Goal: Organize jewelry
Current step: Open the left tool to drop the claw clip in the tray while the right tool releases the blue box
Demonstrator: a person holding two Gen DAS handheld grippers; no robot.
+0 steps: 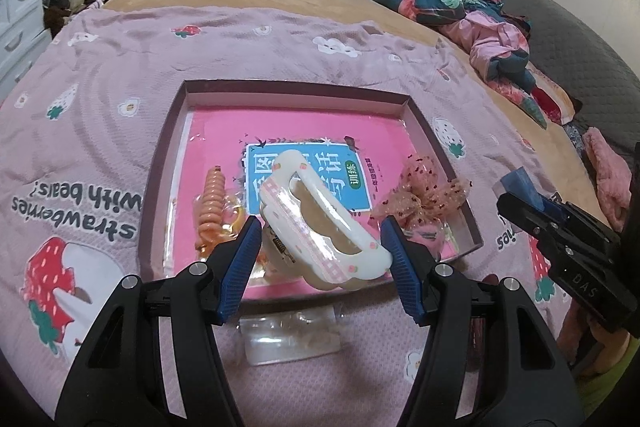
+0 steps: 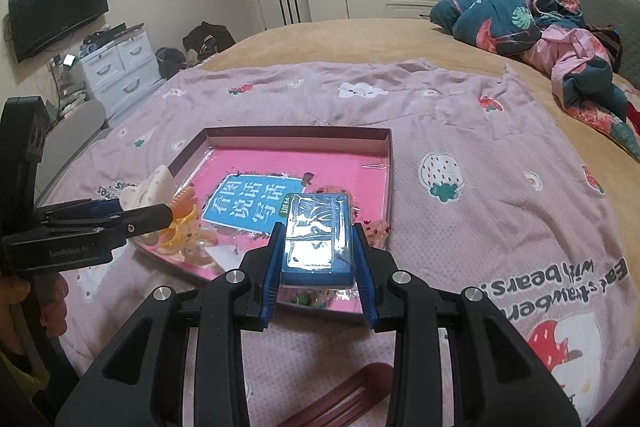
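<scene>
Clamped between the left gripper (image 1: 320, 227) pads, a white hair claw (image 1: 320, 223) hangs over the shallow box's (image 1: 296, 87) near edge on the pink blanket (image 1: 280, 39); the right gripper (image 2: 318, 243) pinches a small blue case (image 2: 318, 235) above the box's near right corner.

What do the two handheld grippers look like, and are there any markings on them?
Both the left gripper and the right gripper have matte black plastic bodies, silver round screw heads at the joints, and blue ribbed fingers. Seen side-on, the left reads "GenRobot.AI"; the right shows "DAS". No cables are visible.
</scene>
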